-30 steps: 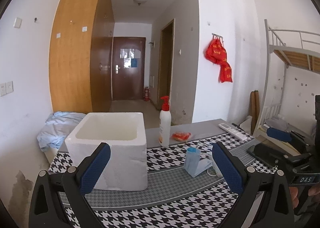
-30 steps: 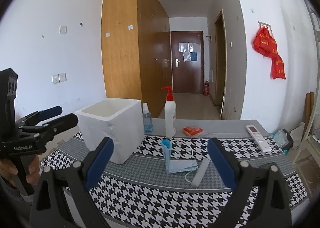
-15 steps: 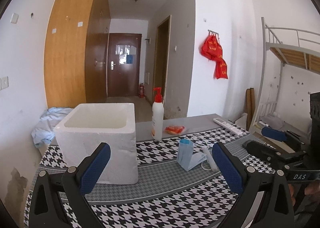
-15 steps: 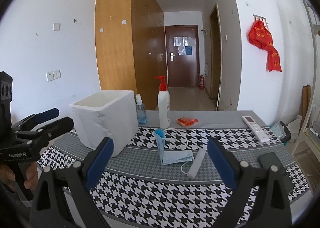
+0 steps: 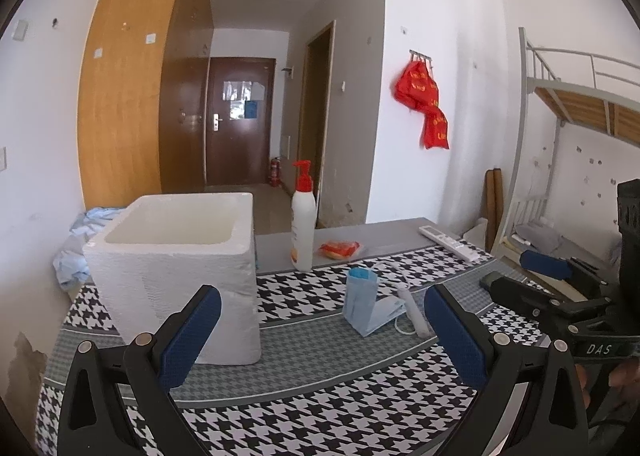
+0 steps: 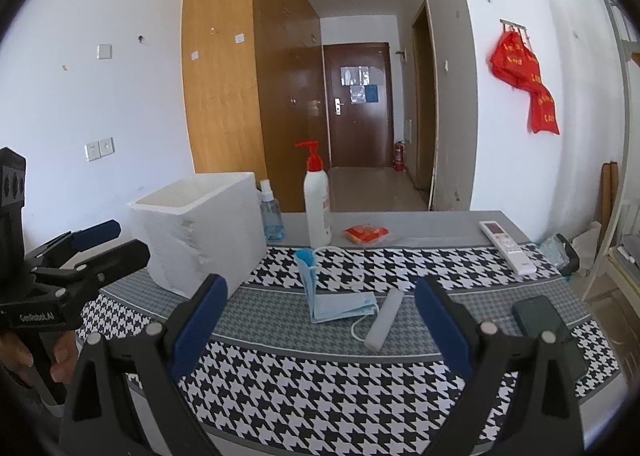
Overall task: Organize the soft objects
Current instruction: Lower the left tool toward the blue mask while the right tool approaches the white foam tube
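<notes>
A light blue face mask (image 5: 370, 308) (image 6: 336, 296) lies half folded on the houndstooth cloth, one end standing up. To its left stands a white foam box (image 5: 176, 272) (image 6: 200, 232), open on top. A small orange-red packet (image 5: 339, 249) (image 6: 365, 234) rests farther back on the grey table. My left gripper (image 5: 320, 340) hovers open above the near cloth, nothing between its blue pads. My right gripper (image 6: 320, 328) is open too, short of the mask. Each gripper shows in the other's view: the right (image 5: 532, 280) and the left (image 6: 100, 244).
A white pump bottle (image 5: 303, 232) (image 6: 317, 208) and a blue spray bottle (image 6: 271, 216) stand behind the box. A white stick (image 5: 412, 310) (image 6: 385, 320) lies beside the mask. A remote (image 6: 507, 246), a dark phone (image 6: 546, 330) and a bunk bed (image 5: 576, 104) are at the right.
Both cameras have drawn back and tilted slightly, so the table items sit a little lower and farther left in view. Both grippers stay open and hold nothing.
</notes>
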Demonstrator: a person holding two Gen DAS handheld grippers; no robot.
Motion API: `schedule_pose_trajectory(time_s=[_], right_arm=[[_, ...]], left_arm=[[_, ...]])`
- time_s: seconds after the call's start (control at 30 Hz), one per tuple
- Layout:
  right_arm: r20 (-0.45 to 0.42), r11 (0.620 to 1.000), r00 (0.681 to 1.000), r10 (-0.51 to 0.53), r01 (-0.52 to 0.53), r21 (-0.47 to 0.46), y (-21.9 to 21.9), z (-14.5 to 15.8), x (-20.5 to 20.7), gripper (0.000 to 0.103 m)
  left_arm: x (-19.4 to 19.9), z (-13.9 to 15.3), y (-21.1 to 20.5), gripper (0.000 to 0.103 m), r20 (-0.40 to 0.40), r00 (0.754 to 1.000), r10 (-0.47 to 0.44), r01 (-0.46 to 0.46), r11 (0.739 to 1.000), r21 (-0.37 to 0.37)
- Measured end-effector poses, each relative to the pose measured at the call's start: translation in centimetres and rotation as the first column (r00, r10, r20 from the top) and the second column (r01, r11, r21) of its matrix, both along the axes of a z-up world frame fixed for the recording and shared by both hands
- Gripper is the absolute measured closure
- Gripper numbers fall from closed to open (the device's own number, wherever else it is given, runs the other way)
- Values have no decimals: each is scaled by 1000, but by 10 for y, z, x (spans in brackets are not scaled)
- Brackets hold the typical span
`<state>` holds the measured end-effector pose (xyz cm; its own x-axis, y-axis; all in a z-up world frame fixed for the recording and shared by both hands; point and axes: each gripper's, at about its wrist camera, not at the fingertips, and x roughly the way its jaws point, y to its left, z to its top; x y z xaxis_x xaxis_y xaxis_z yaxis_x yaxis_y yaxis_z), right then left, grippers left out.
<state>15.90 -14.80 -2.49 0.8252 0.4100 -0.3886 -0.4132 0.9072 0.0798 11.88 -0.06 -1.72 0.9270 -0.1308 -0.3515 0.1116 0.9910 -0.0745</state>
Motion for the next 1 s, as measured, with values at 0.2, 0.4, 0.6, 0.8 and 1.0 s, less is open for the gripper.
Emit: schedule_pose_trajectory(time_s=[0.2, 0.4, 0.6, 0.8, 1.0], right_arm=[[-10, 1000, 1000, -20, 20, 0, -8, -3, 3, 6], [-28, 999, 999, -43, 43, 3, -17, -8, 7, 6], [-43, 998, 997, -60, 60, 6, -24, -12, 12, 6], [-63, 998, 996, -68, 69, 7, -29, -19, 18, 6], [-82, 997, 994, -78, 79, 9, -34, -26, 24, 6]], left_arm=[[6, -3, -7, 1, -6, 1000, -22, 22, 1000, 11], [15, -8, -16, 1, -23, 999, -45, 46, 999, 19], [22, -14, -23, 1, -44, 997, -61, 63, 998, 29], [30, -17, -30, 1, -60, 995, -82, 85, 995, 42], [41, -21, -38, 1, -74, 992, -101, 105, 993, 53]])
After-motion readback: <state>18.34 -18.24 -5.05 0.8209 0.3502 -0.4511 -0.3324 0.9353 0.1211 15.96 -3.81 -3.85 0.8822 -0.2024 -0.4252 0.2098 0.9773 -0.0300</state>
